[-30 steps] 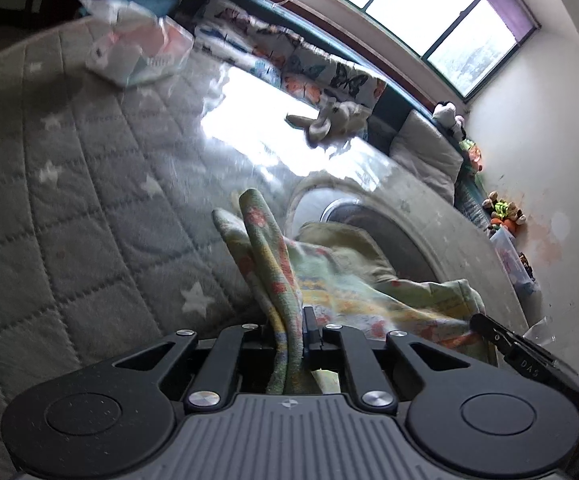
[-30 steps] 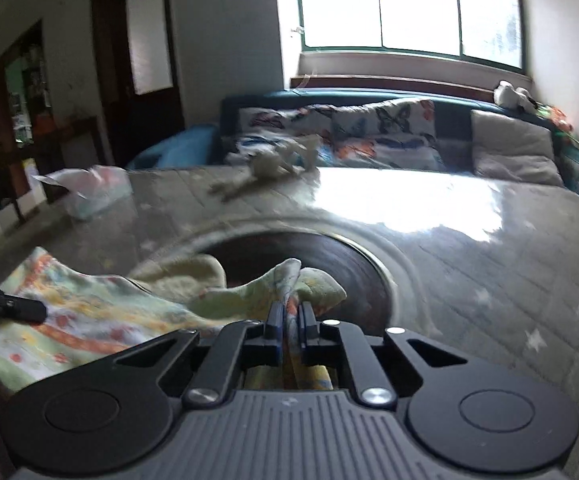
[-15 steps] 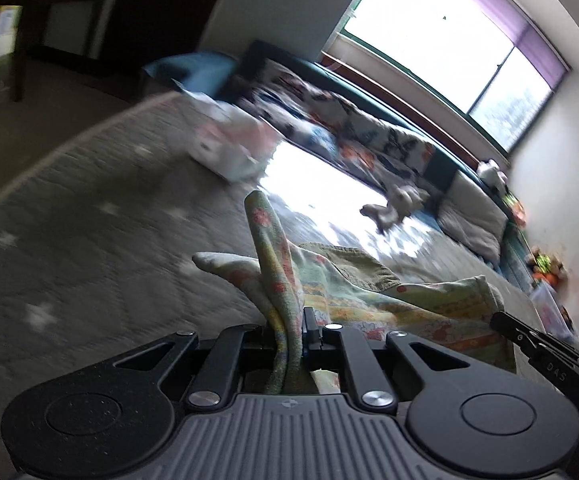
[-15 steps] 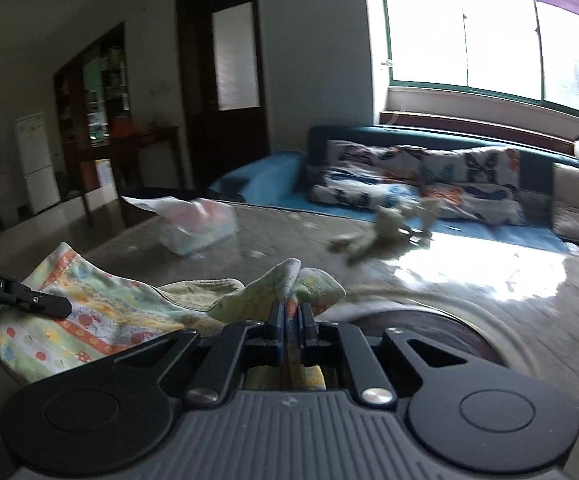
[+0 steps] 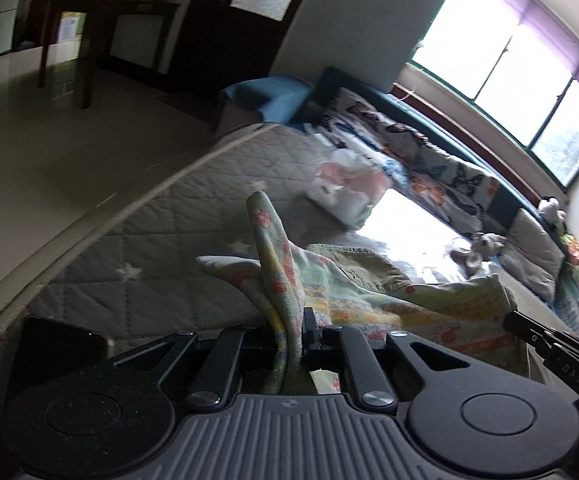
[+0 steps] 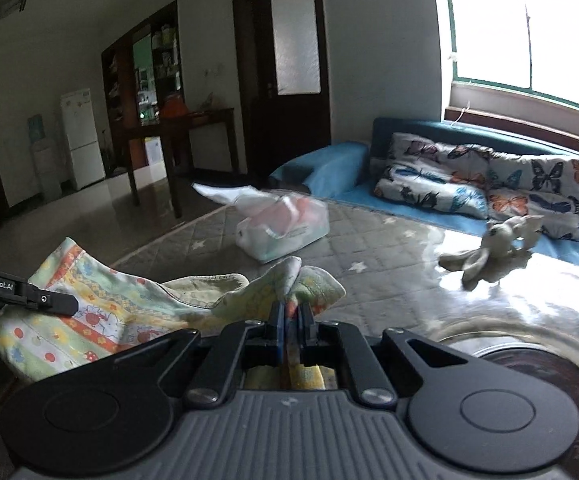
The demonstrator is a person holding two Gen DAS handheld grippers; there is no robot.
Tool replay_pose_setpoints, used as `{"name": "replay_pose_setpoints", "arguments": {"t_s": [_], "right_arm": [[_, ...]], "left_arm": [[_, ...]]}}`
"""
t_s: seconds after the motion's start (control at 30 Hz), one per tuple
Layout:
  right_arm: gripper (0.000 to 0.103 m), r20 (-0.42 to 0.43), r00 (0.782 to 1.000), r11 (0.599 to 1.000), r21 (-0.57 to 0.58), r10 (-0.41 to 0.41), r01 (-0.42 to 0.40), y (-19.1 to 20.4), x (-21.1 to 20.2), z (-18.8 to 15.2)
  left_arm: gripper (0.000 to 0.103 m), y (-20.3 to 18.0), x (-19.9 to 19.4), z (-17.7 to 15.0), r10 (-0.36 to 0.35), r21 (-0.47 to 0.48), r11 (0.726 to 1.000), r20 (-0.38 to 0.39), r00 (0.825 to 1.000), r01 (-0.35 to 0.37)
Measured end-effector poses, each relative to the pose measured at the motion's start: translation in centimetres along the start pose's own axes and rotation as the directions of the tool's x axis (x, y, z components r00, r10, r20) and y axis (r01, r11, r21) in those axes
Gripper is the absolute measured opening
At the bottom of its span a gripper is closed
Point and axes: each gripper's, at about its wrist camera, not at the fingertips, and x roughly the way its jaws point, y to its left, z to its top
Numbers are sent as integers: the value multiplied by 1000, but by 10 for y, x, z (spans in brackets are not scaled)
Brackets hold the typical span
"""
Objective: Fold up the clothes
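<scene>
A small pale green garment [image 5: 405, 300] with a yellow, orange and red print is stretched between both grippers above a grey quilted table [image 5: 149, 240]. My left gripper [image 5: 295, 320] is shut on one bunched edge of it, which sticks up between the fingers. My right gripper [image 6: 289, 314] is shut on the other bunched edge. The garment [image 6: 101, 320] sags between them, its tan lining showing. Each gripper's tip shows in the other's view.
A plastic bag with pink contents [image 6: 285, 226] and a plush toy [image 6: 489, 248] lie on the table. A round dark inset [image 6: 529, 360] sits by my right gripper. A blue sofa with butterfly cushions [image 6: 481, 180] runs under the window. The table's edge [image 5: 101, 212] is on the left.
Both grippers have swung left with the garment still held, bringing the floor, door and table edge into view. The grip on the cloth is unchanged.
</scene>
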Motion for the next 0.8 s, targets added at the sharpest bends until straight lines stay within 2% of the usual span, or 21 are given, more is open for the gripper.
{"name": "replay_pose_setpoints", "arguments": {"t_s": [0.2,0.5,0.63,0.67,0.73,0.77,0.8], "right_arm": [[6,-34,999,1000,-30,-3,2,7,18,-4],[6,-59,998,999,-35,-38,36,-3,28,-8],[7,-100,994,999,-38,-42,39,-5,34,-9],[7,-108,993,998,-38,-45,41,-6,35,-10],[10,-119,992,998,-36,-50,46,-8,35,-12],[10,-123,991,998,-35,-49,45,-9,35,-12],[11,-124,991,998,-35,-49,45,-9,34,-12]], "left_arm": [[10,10,10,-6,24,-13,1000,-32,999,-25],[11,17,21,-14,48,-15,999,-73,996,-49],[16,17,25,-17,71,-3,997,-87,994,-72],[18,17,26,-18,80,-1,997,-89,993,-80],[32,17,27,-20,101,6,995,-94,990,-101],[45,16,27,-21,116,11,993,-95,989,-116],[52,15,27,-21,133,16,991,-97,986,-132]]}}
